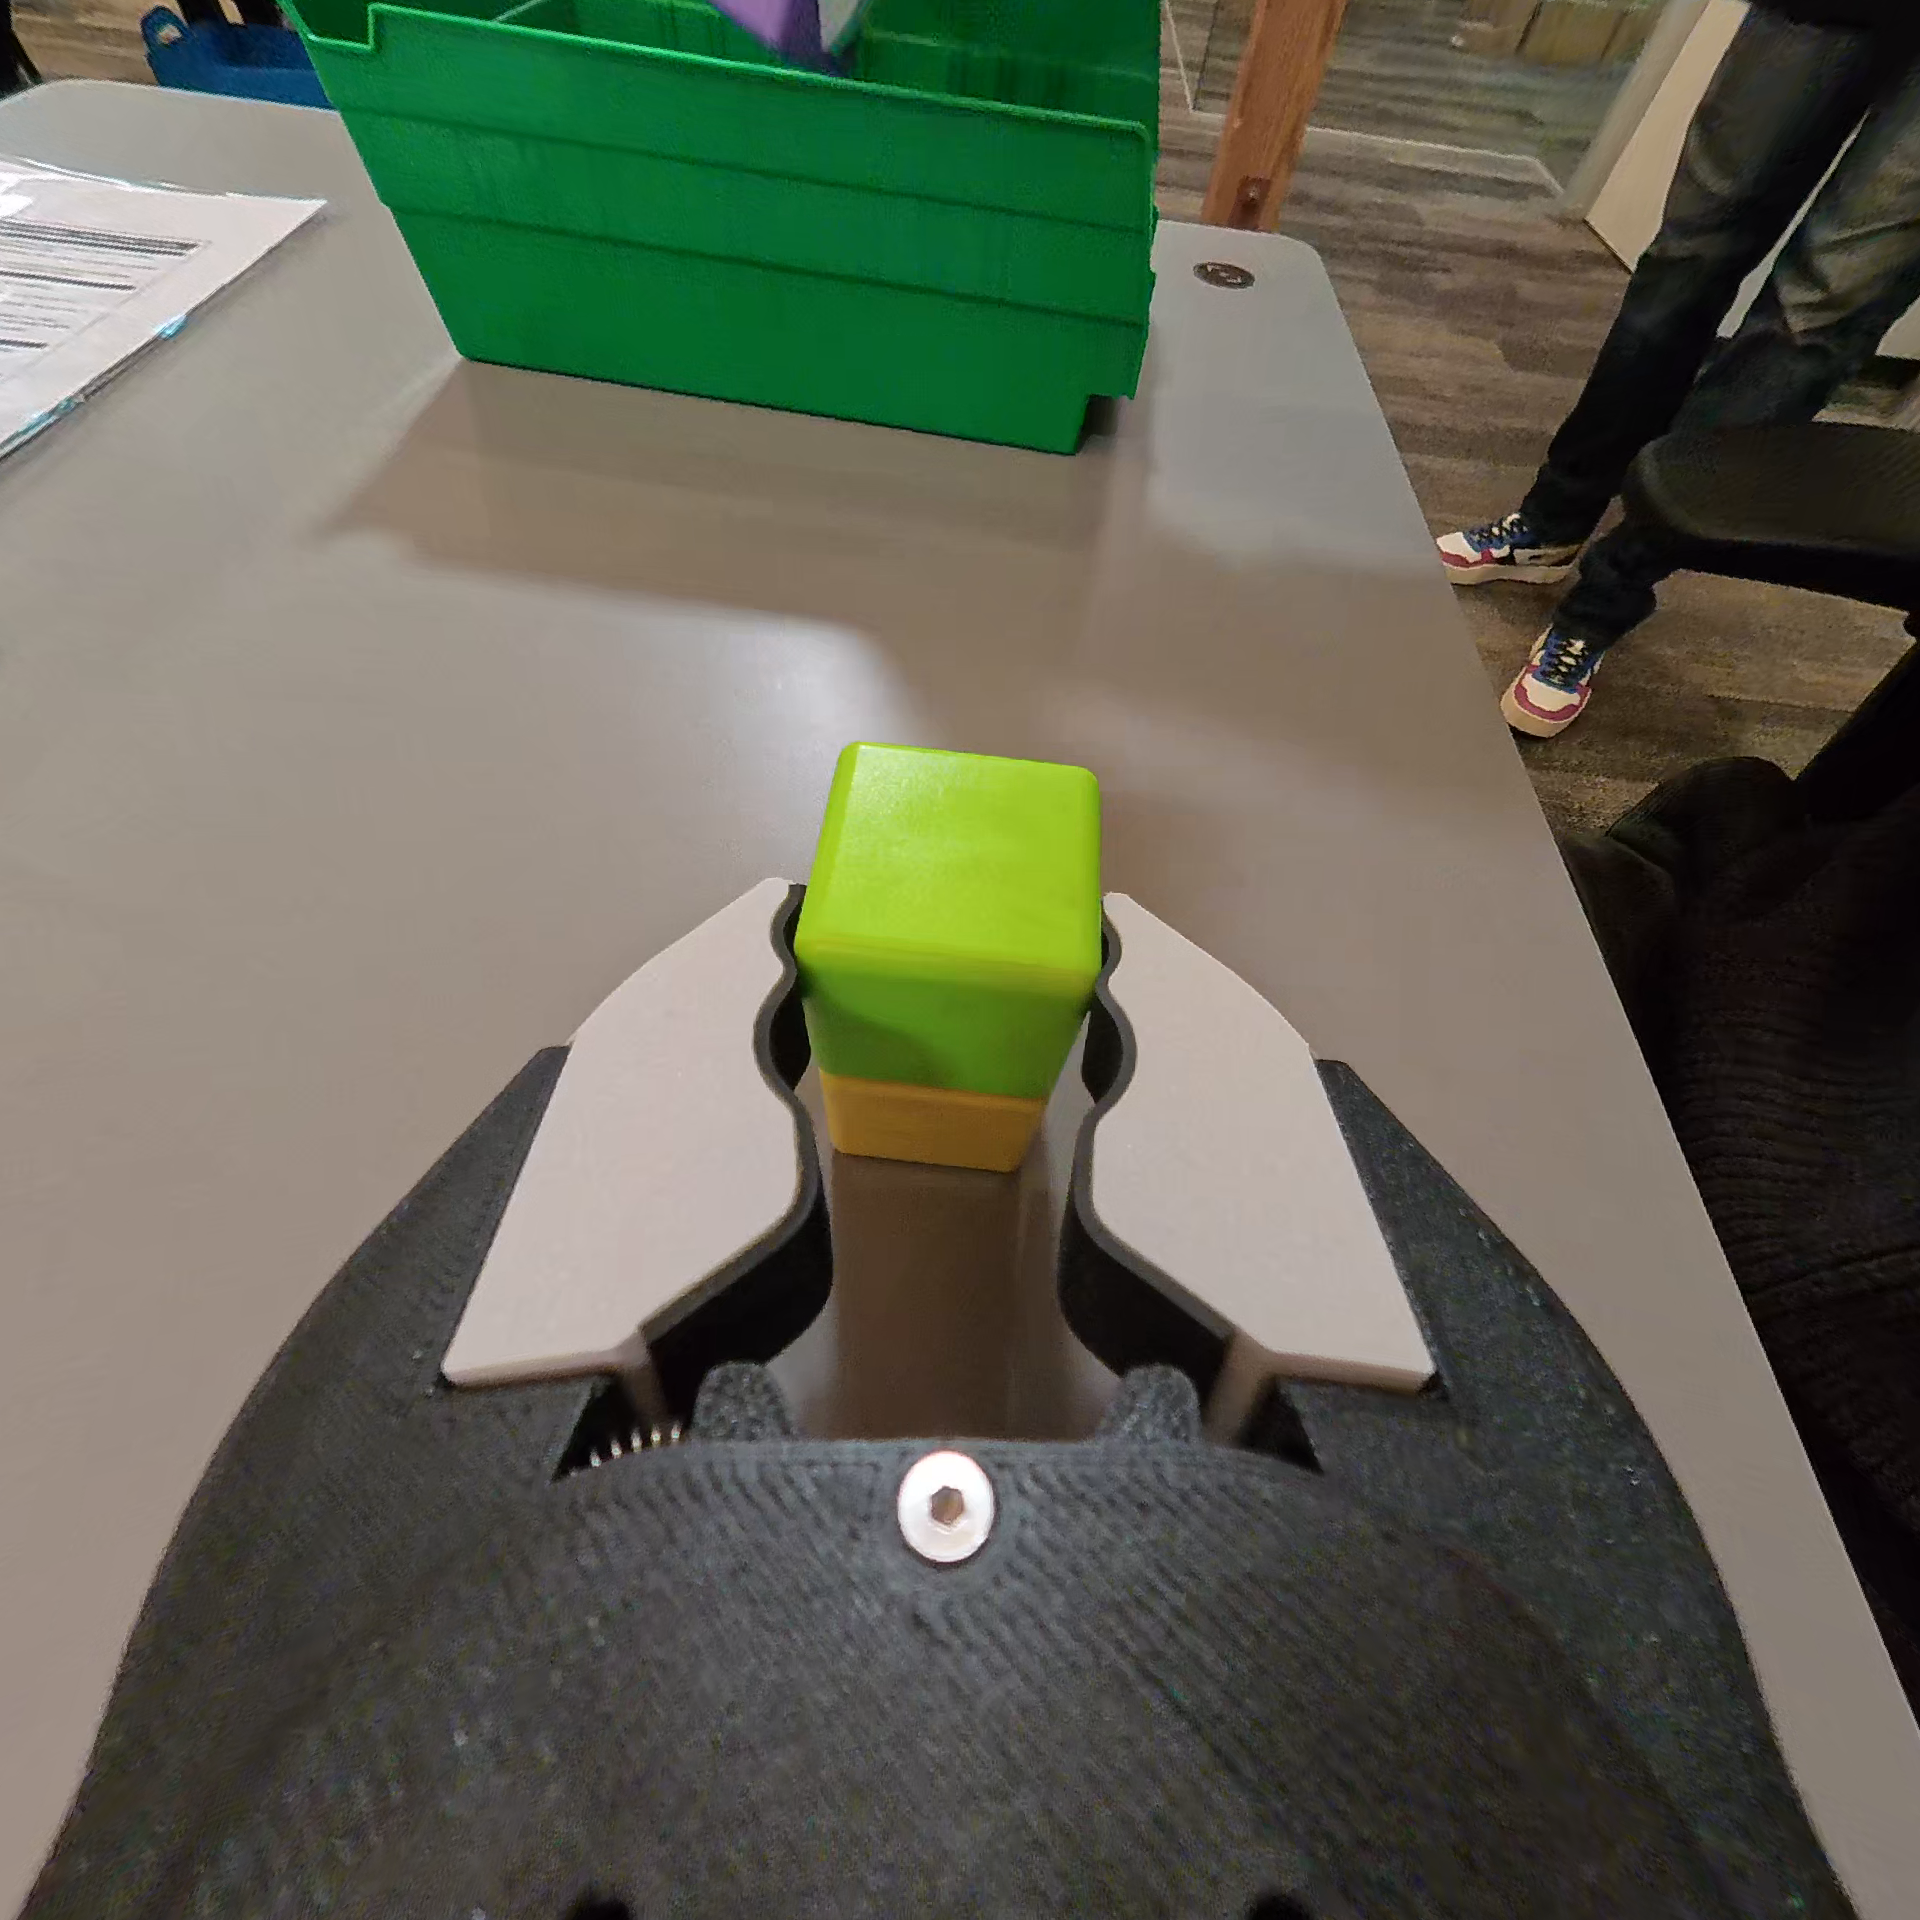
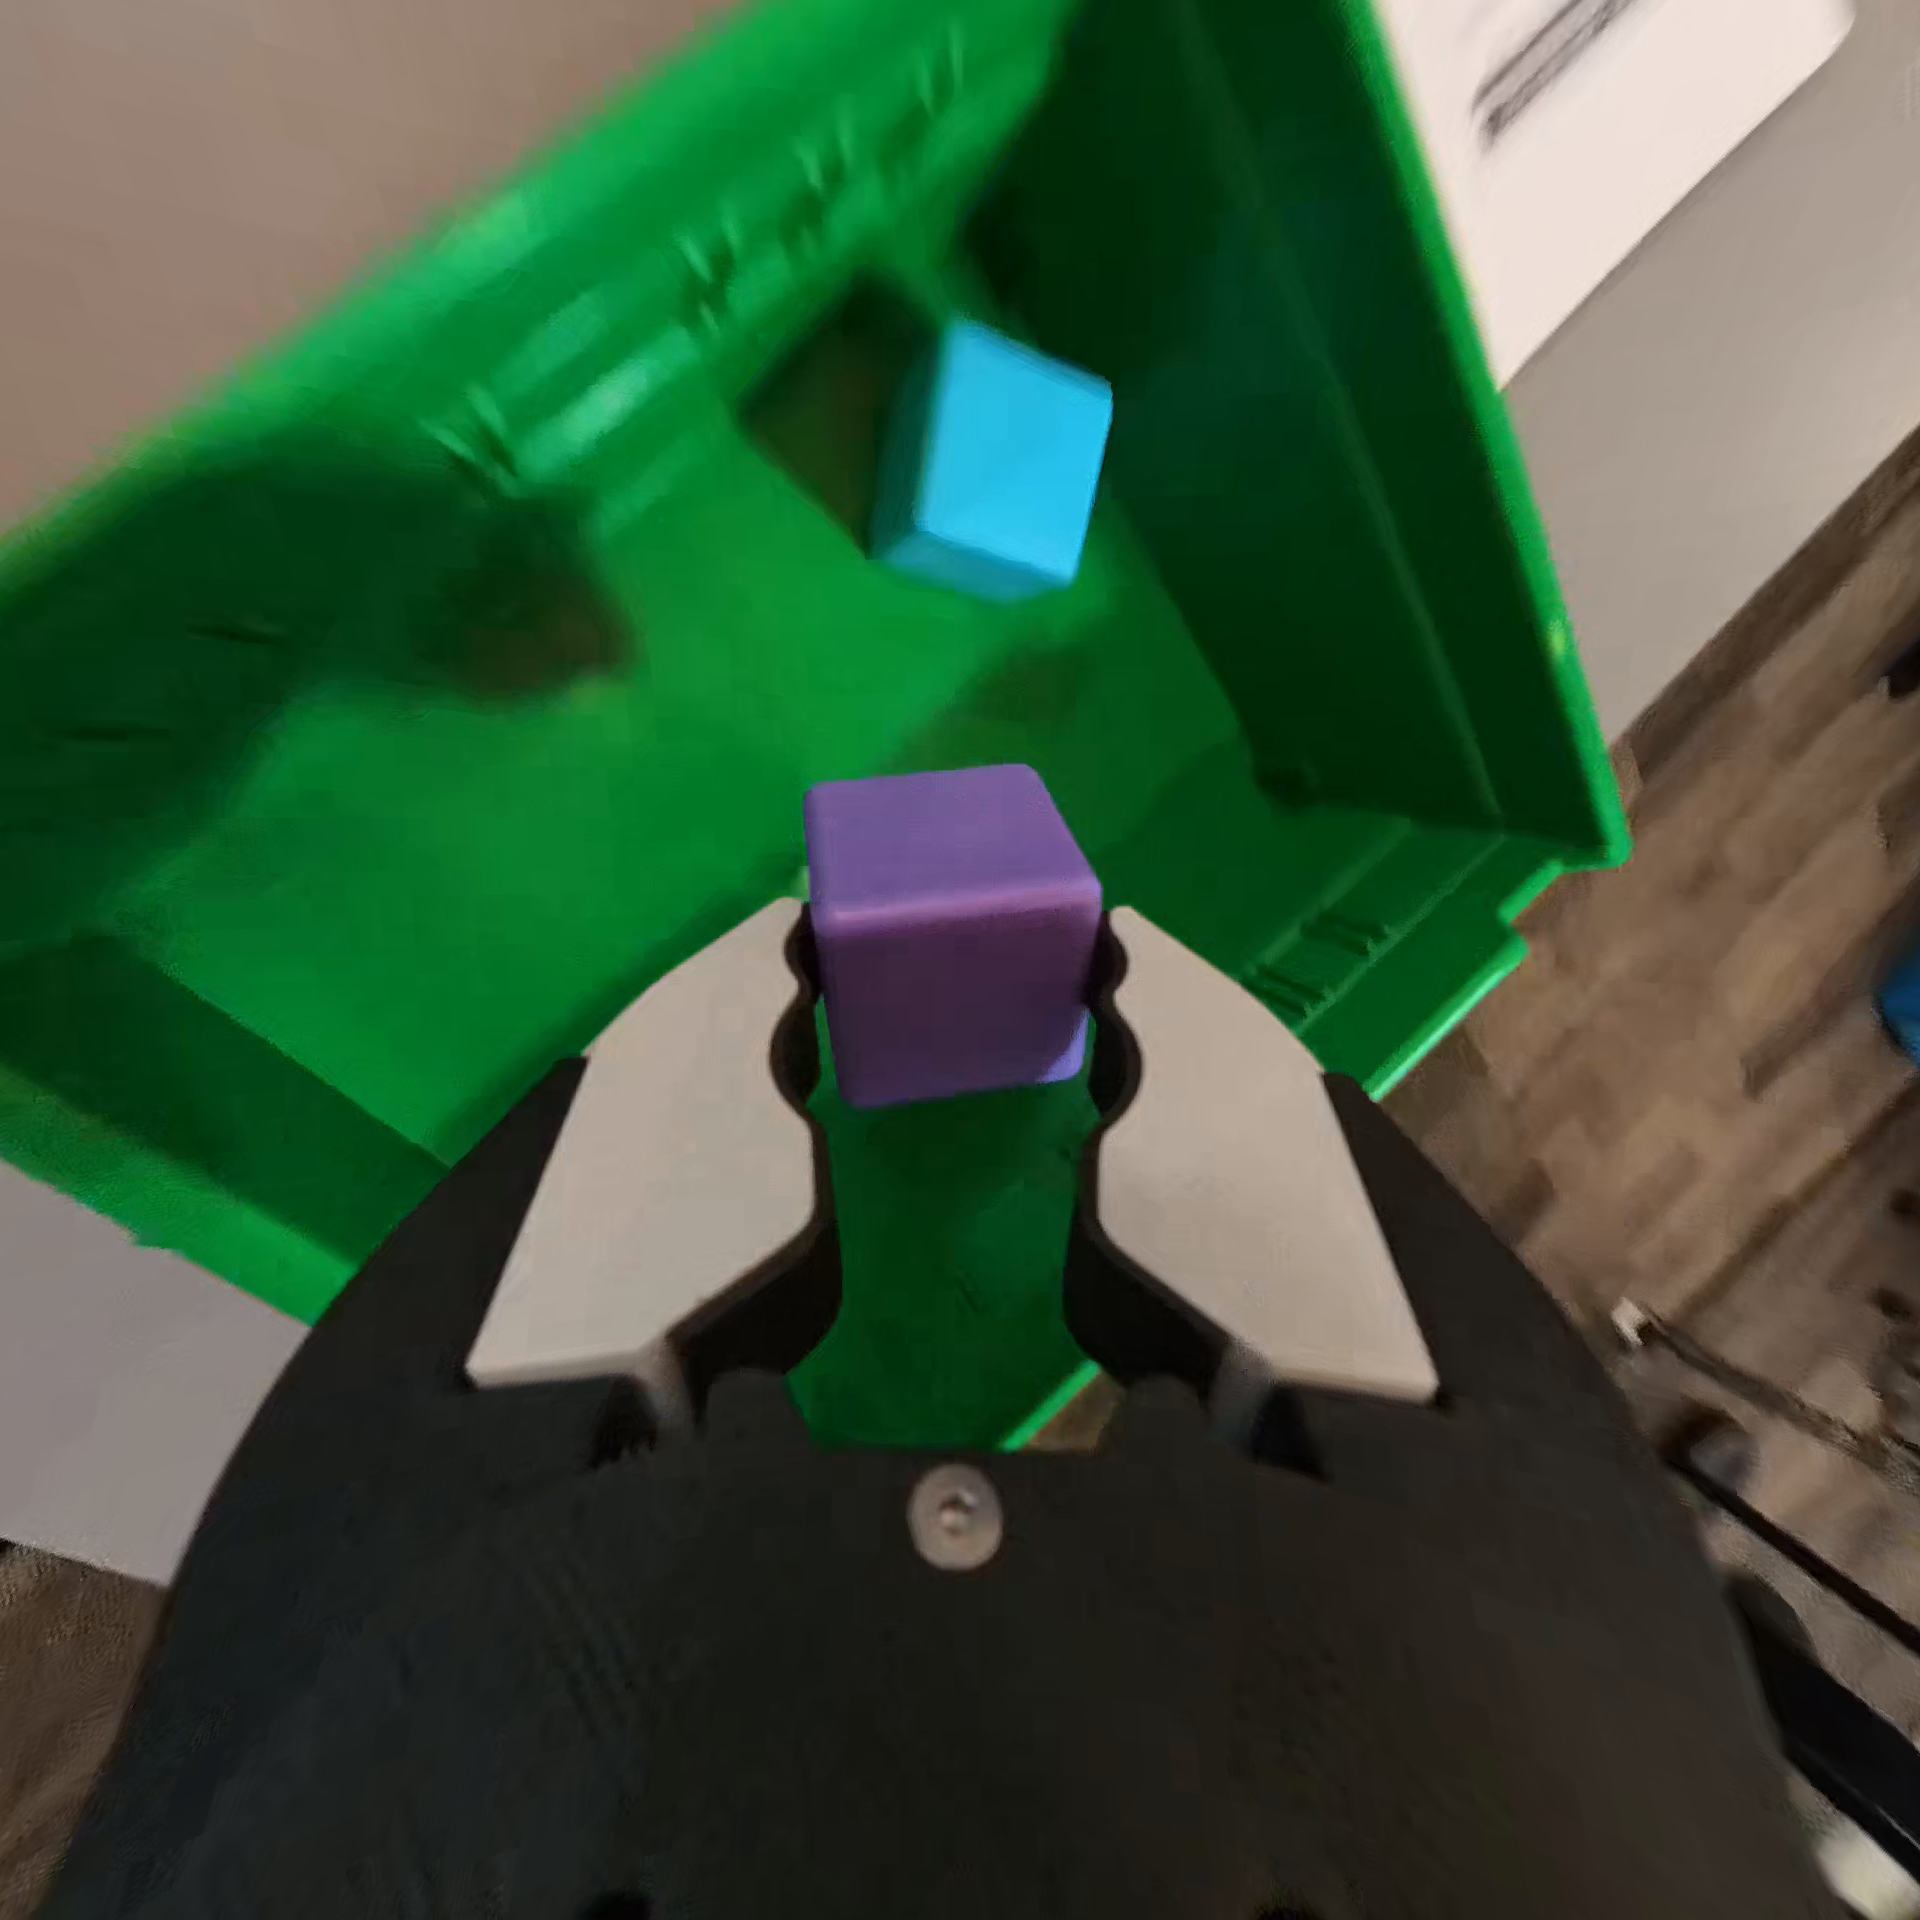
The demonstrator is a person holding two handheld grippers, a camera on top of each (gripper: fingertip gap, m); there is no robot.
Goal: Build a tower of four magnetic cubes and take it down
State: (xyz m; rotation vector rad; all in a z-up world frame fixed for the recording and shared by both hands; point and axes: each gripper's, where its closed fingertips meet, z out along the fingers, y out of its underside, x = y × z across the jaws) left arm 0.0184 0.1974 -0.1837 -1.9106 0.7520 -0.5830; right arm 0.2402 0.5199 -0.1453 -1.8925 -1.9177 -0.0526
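Note:
My left gripper is shut on a lime green cube that sits on top of a yellow cube on the grey table. My right gripper is shut on a purple cube and holds it above the inside of a green bin. A blue cube lies on the bin's floor, farther ahead. The purple cube also shows in the left wrist view, above the same bin at the far end of the table.
A printed sheet lies at the table's far left. The table's right edge runs close by; beyond it a person's legs and shoes stand on the wood floor. A wooden post stands behind the bin. One gripper's finger ends stand about 40 centimetres off the other's.

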